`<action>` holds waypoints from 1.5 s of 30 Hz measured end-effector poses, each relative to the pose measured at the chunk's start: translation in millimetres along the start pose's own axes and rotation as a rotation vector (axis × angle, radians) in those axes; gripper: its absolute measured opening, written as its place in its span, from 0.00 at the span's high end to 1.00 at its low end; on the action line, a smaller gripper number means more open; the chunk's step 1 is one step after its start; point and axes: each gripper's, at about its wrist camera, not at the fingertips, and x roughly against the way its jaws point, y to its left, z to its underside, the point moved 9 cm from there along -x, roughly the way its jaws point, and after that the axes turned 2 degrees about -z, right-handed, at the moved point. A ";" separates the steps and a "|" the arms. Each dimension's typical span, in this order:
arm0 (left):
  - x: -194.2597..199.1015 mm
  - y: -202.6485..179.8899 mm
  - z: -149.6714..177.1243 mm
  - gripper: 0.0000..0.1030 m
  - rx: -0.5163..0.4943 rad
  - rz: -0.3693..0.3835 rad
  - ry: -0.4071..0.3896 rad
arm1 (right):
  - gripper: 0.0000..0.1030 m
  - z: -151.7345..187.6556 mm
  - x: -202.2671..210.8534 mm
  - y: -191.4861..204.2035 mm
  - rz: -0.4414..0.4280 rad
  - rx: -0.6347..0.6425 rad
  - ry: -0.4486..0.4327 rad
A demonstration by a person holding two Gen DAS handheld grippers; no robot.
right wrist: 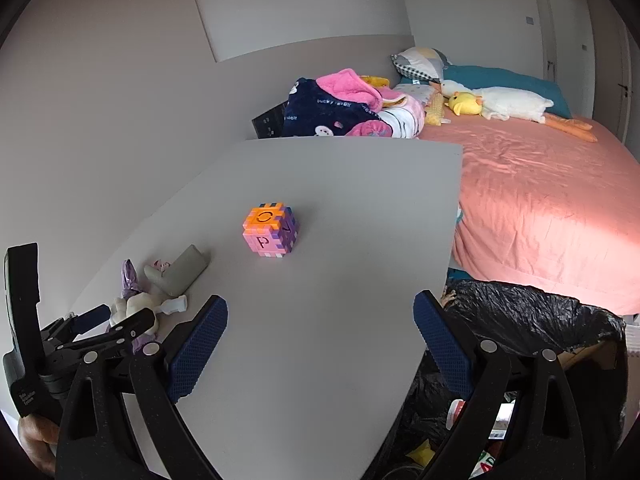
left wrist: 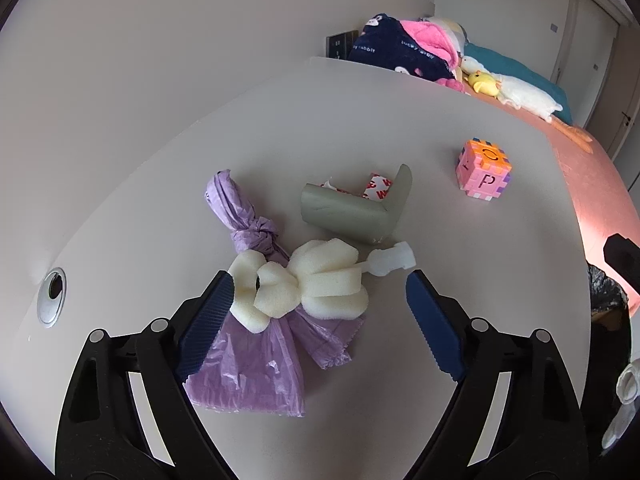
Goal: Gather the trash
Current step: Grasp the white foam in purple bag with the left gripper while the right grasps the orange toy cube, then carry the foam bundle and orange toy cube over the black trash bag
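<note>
the left hand-held gripper (left wrist: 318,312) is hanging spread wide over the pale grey bench (left wrist: 360,120), its blue ribbed pads flanking the cream foam sponge brush with a white plastic handle (left wrist: 304,284) — the left pad touching or just beside the foam. beneath the sponge a knotted lilac plastic bag (left wrist: 256,320) is lying; just behind it, a grey foam corner guard (left wrist: 352,210). well off to the sponge's right the right hand-held gripper (right wrist: 320,344) is hovering spread and empty — beside a black-lined trash bin (right wrist: 528,316).
</note>
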 end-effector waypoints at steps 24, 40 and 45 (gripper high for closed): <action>16.3 37.6 -24.6 0.61 0.076 0.023 -0.103 | 0.09 -27.9 -81.0 39.1 -0.020 0.043 0.059; 16.5 44.7 -31.5 0.61 0.099 0.033 -0.100 | 0.36 -38.4 -128.4 40.7 0.030 0.034 0.097; 16.9 45.4 -32.6 0.61 0.107 0.042 -0.099 | 0.53 -39.7 -130.4 42.4 0.029 0.055 0.096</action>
